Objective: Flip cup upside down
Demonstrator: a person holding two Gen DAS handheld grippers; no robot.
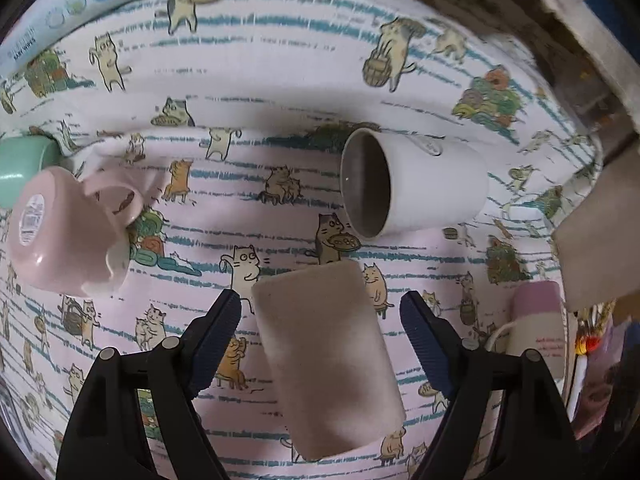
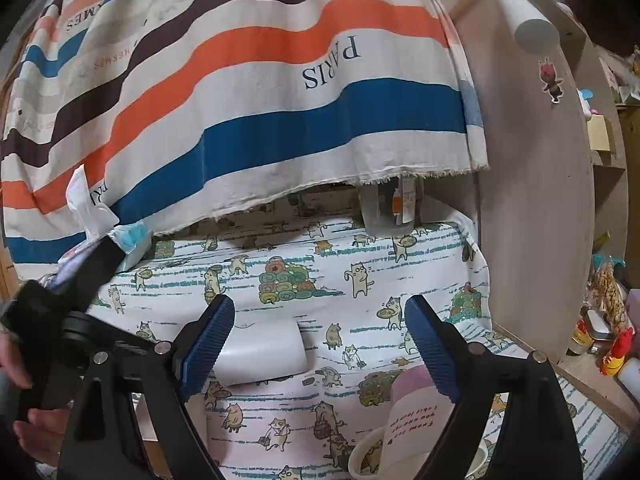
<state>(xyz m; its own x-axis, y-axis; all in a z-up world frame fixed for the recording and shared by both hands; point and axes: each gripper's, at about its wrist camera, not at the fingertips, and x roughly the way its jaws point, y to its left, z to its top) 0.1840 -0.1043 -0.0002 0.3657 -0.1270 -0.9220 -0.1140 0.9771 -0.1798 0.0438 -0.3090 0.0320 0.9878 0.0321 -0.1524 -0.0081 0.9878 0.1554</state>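
Note:
In the left wrist view my left gripper point(image 1: 320, 312) is open, its blue fingers on either side of a beige cup point(image 1: 328, 360) that stands with its closed end up on the cat-print cloth point(image 1: 280, 92); neither finger touches it. A white cup point(image 1: 416, 182) lies on its side beyond it, mouth to the left. In the right wrist view my right gripper point(image 2: 320, 320) is open and empty above the cloth point(image 2: 360, 256), with the white cup point(image 2: 260, 354) lying just past its left finger.
A pink mug point(image 1: 68, 228) lies tipped at the left, with a green cup point(image 1: 24, 164) behind it. A pink-and-white cup point(image 1: 540, 328) stands at the right, also low in the right wrist view point(image 2: 408, 416). A wipes pack point(image 1: 80, 4) lies far left. A striped towel point(image 2: 240, 92) hangs over the back. A wooden panel point(image 2: 532, 200) stands right.

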